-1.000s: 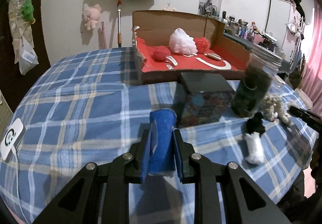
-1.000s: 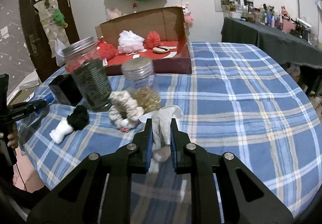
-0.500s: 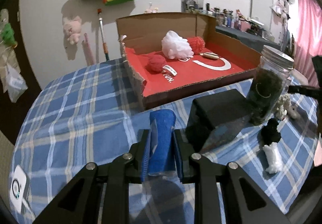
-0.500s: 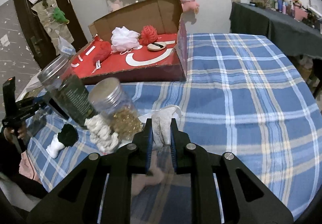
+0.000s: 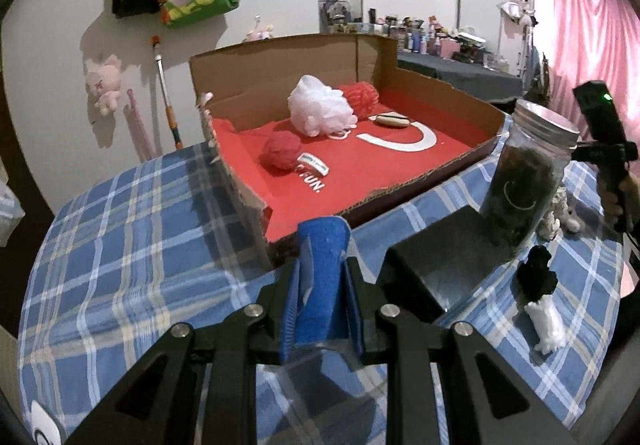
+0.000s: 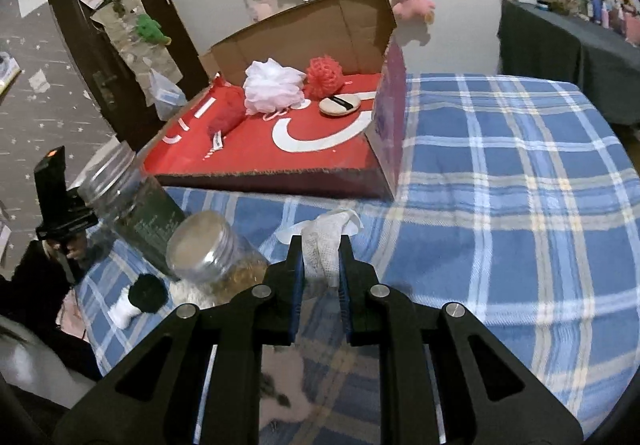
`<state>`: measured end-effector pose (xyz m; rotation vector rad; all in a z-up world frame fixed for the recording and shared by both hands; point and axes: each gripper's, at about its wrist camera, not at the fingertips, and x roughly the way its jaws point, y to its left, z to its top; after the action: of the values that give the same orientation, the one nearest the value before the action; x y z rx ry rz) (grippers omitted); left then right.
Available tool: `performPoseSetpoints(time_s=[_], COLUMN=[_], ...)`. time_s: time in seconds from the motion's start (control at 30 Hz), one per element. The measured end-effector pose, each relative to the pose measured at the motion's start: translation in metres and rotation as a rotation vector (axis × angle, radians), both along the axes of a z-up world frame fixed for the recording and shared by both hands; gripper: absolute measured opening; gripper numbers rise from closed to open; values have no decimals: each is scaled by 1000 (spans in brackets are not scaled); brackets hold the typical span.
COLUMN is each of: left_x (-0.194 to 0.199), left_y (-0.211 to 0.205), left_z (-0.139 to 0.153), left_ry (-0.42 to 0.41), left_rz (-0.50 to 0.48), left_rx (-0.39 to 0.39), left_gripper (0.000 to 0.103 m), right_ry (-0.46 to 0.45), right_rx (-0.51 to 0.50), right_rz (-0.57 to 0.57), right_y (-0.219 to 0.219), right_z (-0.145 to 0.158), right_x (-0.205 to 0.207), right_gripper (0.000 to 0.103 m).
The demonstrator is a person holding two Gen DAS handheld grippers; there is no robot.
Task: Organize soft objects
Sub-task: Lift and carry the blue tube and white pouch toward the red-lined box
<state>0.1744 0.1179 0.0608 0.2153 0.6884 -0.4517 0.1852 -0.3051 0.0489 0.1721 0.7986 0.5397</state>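
Blue sponge sits squeezed in my left jaws, limp white mesh in my right; both feel light, soft, best pinched mid-body.

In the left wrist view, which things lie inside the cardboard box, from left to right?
Red pouf with a label → white mesh pouf → red mesh pouf → beige powder puff with a black band.

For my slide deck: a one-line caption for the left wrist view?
Left hand-held gripper clamps a blue cloth before the red-lined cardboard box.
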Motion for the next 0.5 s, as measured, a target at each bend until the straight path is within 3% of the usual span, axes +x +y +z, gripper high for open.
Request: performPoseSetpoints(time_s=[0.5], left_x=[27], left_y=[-17], left_z=[22], left_ry=[-9], left_rz=[-131], left_rx=[-49], left_gripper=[24], right_ry=[-13], right_rx=[47], right_rz=[154], right_y=[28], right_z=[13], right_x=[35], right_gripper=[15])
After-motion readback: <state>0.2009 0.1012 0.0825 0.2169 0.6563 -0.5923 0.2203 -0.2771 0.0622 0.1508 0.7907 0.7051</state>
